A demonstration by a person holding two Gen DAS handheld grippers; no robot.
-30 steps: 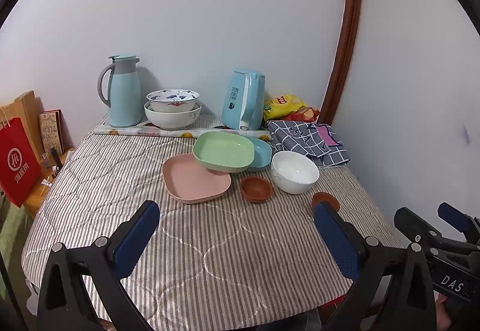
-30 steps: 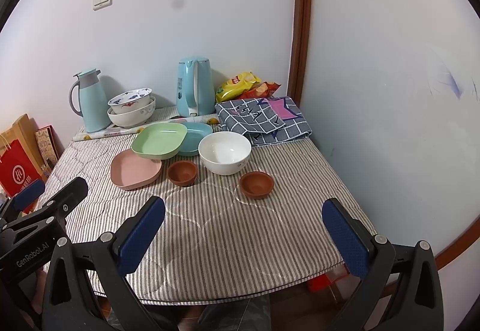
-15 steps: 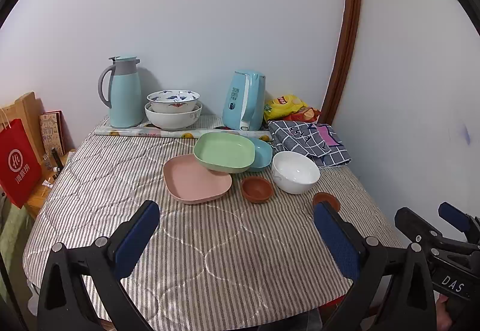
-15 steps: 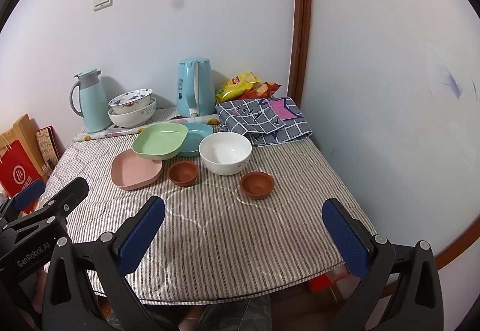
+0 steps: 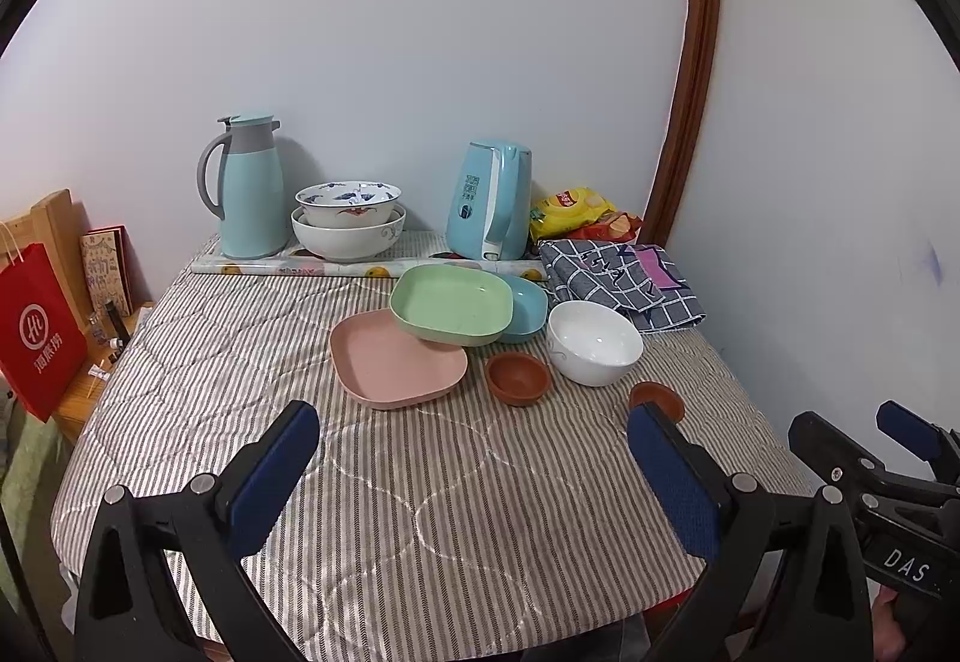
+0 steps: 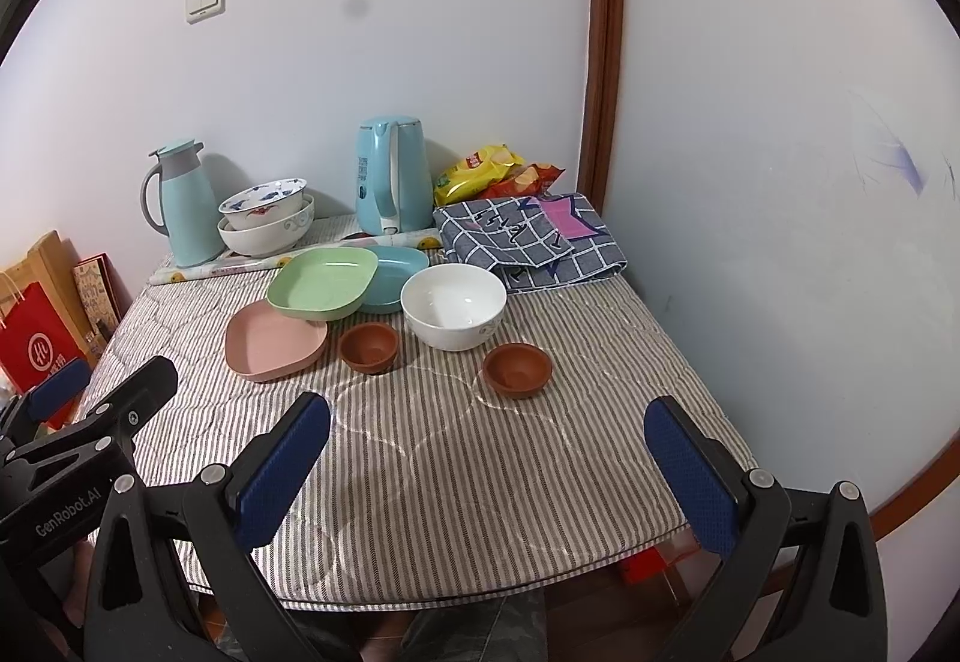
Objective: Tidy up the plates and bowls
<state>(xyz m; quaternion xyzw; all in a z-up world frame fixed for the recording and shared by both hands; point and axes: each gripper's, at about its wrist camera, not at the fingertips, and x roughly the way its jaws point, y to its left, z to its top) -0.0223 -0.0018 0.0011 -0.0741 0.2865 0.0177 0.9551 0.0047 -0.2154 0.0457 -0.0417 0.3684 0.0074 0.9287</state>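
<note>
**Left wrist view: both claws wide, dishes waiting mid-table**

Left wrist view shows our left gripper (image 5: 474, 458) with its jaws spread wide and nothing between them, held back over the near edge of the table (image 5: 384, 530). Our right gripper (image 6: 489, 455) is spread and empty too. We judge that nothing has been sorted yet.

The dishes lie in a loose cluster mid-table. The green plate (image 5: 451, 307) sits tilted, leaning on the pink plate (image 5: 396, 359) and over the blue plate (image 5: 528, 308), so it should come off first. The white bowl (image 5: 594, 341) stands between two brown cups (image 5: 518, 378) (image 5: 657, 399). Two patterned bowls (image 5: 348, 221) are already nested at the back, a likely model for stacking.

A quilted striped cloth covers the table, soft and a little uneven. It stands in a pale-walled corner, with a flask (image 5: 249, 185), kettle (image 5: 492, 209) and folded checked cloth (image 5: 618, 281) along the back.
</note>
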